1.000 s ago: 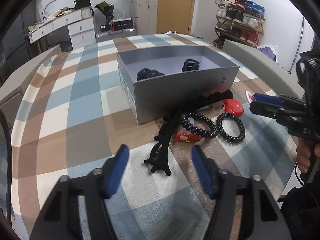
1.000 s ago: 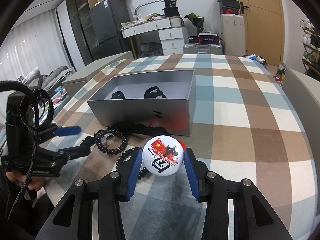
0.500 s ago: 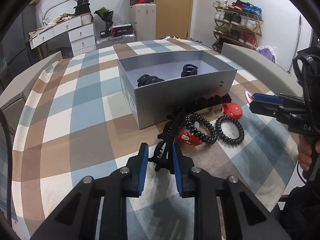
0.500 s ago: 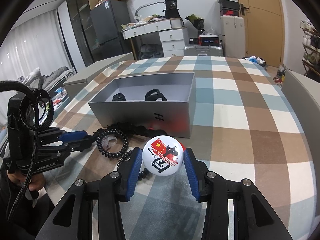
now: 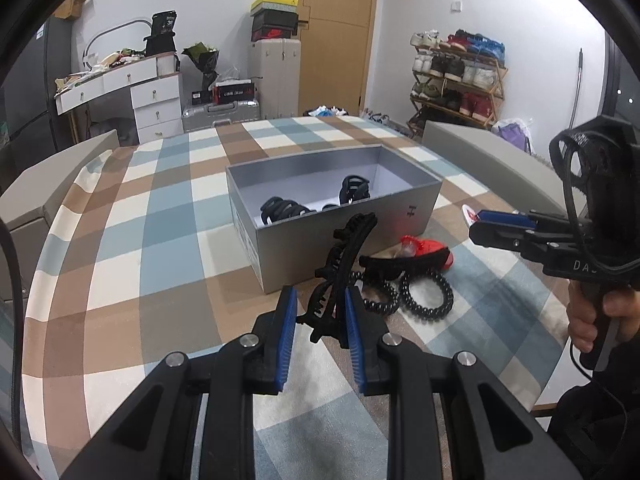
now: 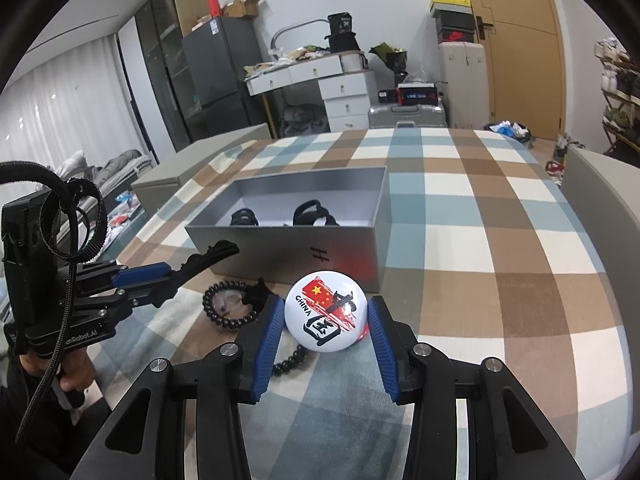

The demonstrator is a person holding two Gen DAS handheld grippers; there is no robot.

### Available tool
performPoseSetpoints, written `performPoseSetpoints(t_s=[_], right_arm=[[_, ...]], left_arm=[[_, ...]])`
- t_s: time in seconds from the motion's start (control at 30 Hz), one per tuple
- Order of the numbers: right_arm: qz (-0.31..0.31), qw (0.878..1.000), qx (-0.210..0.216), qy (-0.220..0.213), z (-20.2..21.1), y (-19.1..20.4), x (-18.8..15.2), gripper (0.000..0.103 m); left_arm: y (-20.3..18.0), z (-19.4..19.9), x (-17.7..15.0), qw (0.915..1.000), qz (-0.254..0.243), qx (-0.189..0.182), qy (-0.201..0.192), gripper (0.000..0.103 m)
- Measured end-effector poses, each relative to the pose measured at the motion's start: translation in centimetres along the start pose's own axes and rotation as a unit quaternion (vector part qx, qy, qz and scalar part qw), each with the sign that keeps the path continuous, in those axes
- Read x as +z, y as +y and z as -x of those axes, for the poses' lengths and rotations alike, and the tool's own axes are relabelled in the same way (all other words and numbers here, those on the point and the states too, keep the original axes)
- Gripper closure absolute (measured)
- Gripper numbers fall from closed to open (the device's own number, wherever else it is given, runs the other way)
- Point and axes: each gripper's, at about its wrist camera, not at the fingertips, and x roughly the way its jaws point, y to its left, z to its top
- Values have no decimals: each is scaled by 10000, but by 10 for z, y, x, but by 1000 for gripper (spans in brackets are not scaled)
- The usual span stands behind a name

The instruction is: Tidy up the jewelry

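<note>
My left gripper (image 5: 321, 300) is shut on one end of a long black claw clip (image 5: 348, 248), which hangs above the checked cloth, tilted toward the open grey box (image 5: 340, 240). The box holds black hair clips (image 5: 282, 208). In the right wrist view my right gripper (image 6: 326, 308) is shut on a round white badge (image 6: 326, 314) with a red flag, just before the grey box (image 6: 280, 248). The left gripper (image 6: 176, 276) with the claw clip (image 6: 208, 256) shows there at the left.
In front of the box lie black spiral hair ties (image 5: 426, 296), a black band (image 5: 400, 266), a red piece (image 5: 428, 248) and a bead bracelet (image 6: 230, 306). Grey lids (image 5: 480, 148) (image 5: 48, 184) flank the table. A hand (image 5: 592, 320) holds the right gripper.
The left gripper went from open to shut on the black claw clip and lifted it off the cloth. The right gripper with the badge stayed still.
</note>
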Motion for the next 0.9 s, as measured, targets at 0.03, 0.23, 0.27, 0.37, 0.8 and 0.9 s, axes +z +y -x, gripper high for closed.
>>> performPoseSetpoints(t_s=[0.03,0.23,0.27,0.37,0.8,0.9], right_arm=[[-27,10000,32,-29,1,-1,1,61],[-186,9996,157,-162,6,-3,8,61],[-228,9994,187,-186,7,-4,10,61],[-328,9988,251,-253,10,-5,17,61],[-345,9974,303,-556,21,4,60,61],[-417,9964,369,-639,20,2,71,61]], left_arm=[[2,1,1,10000,49,-2,-52,84],[8,6,10,9991,251,26,-329,84],[8,5,11,9991,259,40,-343,84],[9,5,15,9988,290,82,-396,84],[12,8,38,9963,404,261,-707,84],[12,6,44,9960,400,264,-757,84]])
